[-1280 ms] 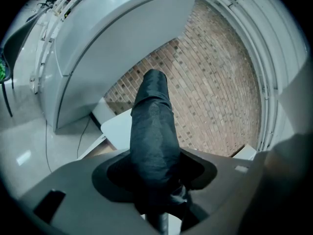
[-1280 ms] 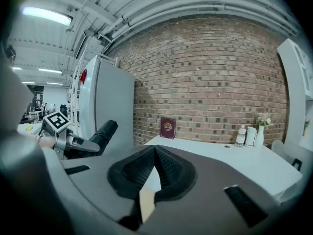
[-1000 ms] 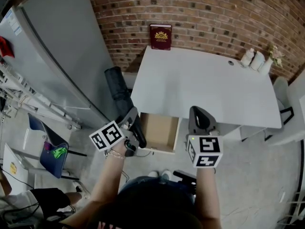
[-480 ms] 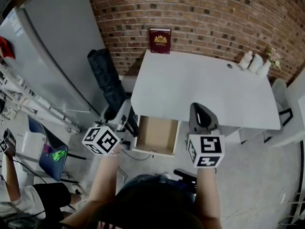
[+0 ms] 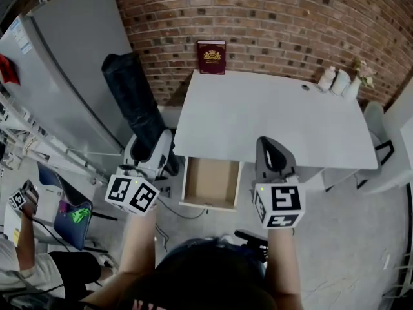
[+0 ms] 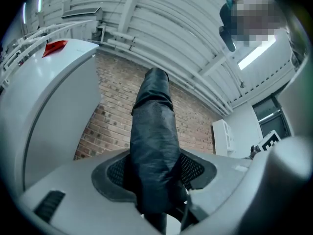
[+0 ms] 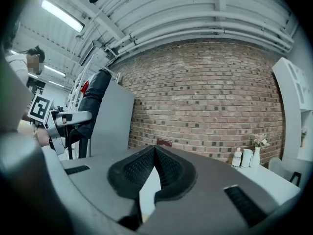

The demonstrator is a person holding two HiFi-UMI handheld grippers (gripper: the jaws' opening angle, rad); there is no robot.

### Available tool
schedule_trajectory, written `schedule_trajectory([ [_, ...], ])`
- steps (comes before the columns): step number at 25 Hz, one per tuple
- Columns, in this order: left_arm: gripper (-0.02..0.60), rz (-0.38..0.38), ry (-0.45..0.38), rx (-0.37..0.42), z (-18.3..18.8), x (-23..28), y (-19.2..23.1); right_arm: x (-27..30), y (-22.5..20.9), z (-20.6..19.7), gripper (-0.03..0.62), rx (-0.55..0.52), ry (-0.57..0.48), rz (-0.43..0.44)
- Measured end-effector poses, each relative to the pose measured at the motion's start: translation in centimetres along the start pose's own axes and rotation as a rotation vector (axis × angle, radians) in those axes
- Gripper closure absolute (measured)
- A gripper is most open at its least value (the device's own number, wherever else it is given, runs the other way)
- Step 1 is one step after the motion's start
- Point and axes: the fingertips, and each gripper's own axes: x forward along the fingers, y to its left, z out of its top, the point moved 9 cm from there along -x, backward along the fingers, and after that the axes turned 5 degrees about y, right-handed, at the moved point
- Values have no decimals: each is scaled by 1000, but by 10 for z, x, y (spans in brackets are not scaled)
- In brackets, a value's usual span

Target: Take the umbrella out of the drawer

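We're clamping the long black fabric-sleeved umbrella point(image 6: 154, 151) in our left gripper point(image 5: 150, 148). It's sticking up past the jaws, clear of the open brown drawer point(image 5: 211, 179) beside it. We're squeezing firmly, since it's probably top-heavy. Our right gripper point(image 5: 274, 157) is closed and empty.

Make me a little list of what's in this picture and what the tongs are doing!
Table: white
Drawer: pulled open at the table's front edge, nothing seen inside
Umbrella: black, folded, out of the drawer, held up left of the table
Left tongs: shut on the umbrella
Right tongs: shut, empty
Book: red, standing against the brick wall at the table's back
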Motion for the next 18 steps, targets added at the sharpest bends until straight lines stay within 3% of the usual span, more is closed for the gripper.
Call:
schedule_trajectory([
  [18,341,-4,-90,181,39,-24,-19,-26,3,28,603,-26,-101,-25],
])
